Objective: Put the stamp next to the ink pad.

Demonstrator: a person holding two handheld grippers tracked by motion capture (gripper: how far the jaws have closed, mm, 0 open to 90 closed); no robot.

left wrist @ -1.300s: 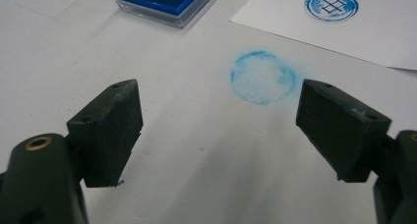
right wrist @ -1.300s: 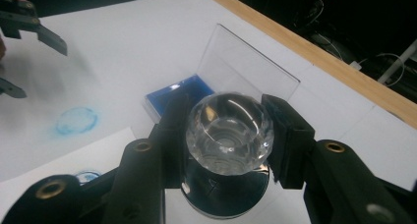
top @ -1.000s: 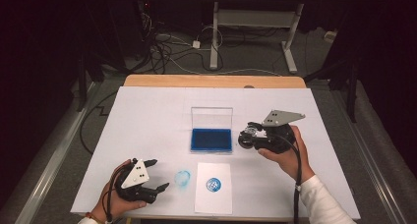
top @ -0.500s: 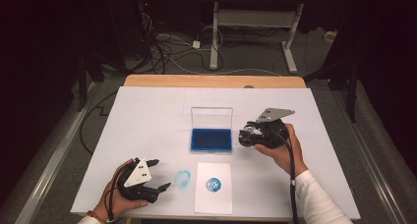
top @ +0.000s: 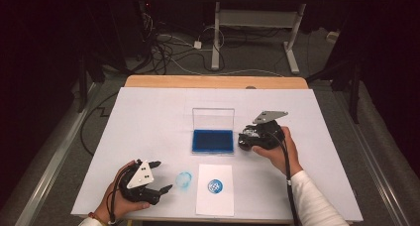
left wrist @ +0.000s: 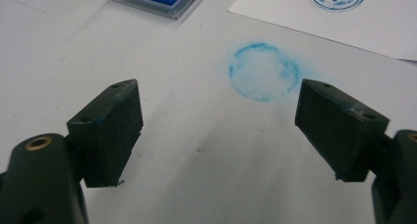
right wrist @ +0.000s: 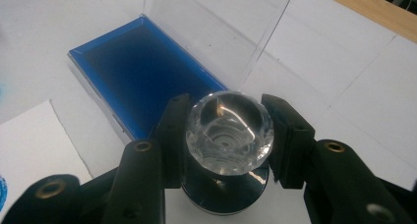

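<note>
My right gripper [right wrist: 226, 135] is shut on a stamp with a clear faceted knob [right wrist: 228, 133] and a dark round base. It holds the stamp just right of the open blue ink pad [top: 213, 141], low over the table; whether the base touches the table I cannot tell. In the high view the right gripper [top: 246, 141] points left at the pad. My left gripper [top: 163, 175] rests open near the front left edge, with nothing between its jaws. Ahead of it lies a faint blue ring smudge [left wrist: 264, 71] on the table.
A white sheet of paper [top: 214, 206] with a blue round print [top: 215, 186] lies in front of the ink pad. The pad's clear lid [top: 213, 119] stands upright behind it. The white table cover [top: 148, 117] ends at a wooden edge [top: 213, 81] at the back.
My right gripper has come down and a little leftward with the stamp, closer to the ink pad's right side. The left gripper has stayed in place.
</note>
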